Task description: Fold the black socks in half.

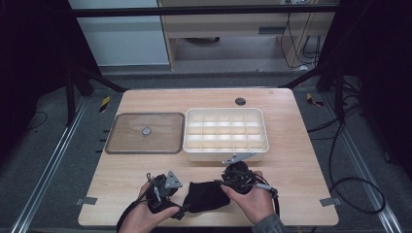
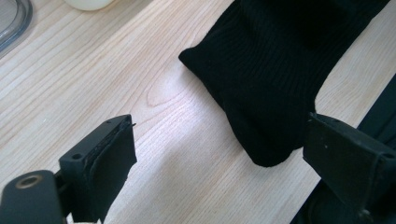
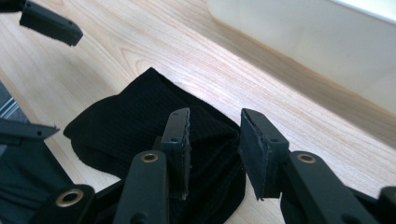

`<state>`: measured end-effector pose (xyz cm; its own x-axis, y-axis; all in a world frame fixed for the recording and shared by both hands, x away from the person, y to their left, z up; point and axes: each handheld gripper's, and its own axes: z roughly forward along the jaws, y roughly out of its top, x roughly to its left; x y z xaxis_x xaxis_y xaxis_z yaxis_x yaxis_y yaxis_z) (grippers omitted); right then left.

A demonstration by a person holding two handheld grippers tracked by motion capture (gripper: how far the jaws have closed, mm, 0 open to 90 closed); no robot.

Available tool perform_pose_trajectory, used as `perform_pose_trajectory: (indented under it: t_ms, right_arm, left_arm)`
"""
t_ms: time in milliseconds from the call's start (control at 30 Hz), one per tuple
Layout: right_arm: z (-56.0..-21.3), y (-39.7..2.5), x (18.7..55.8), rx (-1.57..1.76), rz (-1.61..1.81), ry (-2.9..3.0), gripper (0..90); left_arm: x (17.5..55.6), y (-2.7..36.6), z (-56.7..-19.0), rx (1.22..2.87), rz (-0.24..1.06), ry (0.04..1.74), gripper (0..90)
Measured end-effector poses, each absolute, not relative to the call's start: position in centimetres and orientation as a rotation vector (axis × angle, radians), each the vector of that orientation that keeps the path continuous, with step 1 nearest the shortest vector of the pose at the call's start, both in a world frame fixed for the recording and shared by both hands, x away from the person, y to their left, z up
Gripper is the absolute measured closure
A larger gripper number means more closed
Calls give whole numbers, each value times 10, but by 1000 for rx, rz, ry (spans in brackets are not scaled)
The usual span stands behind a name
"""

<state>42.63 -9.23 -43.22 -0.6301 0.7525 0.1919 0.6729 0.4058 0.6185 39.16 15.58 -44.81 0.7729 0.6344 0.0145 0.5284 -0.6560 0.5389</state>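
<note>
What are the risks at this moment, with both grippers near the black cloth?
1. The left gripper is open, with the black cloth only partly between its jaws; closing now may catch just a corner.
2. The right gripper is open just above a fold, so it might pinch several layers together.
3. The white divided tray stands close behind the cloth, so lifting may bump it.

Black sock (image 2: 275, 79) between spread left gripper (image 2: 224, 154) jaws
</note>
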Motion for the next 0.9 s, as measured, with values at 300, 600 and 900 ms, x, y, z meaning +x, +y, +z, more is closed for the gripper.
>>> perform_pose_trajectory:
  t_ms: [300,600,900]
  right_arm:
    - [-432,-92,421,1276,1030,2531,765]
    - [-437,-87,420,1285,1019,2514,716]
    - [-440,-78,430,1324,1010,2506,664]
  left_arm:
    - [381,157,-450,2460,317,878,145]
    - [379,157,-456,2450,299,863,178]
    - [371,163,-463,2419,282,862,215]
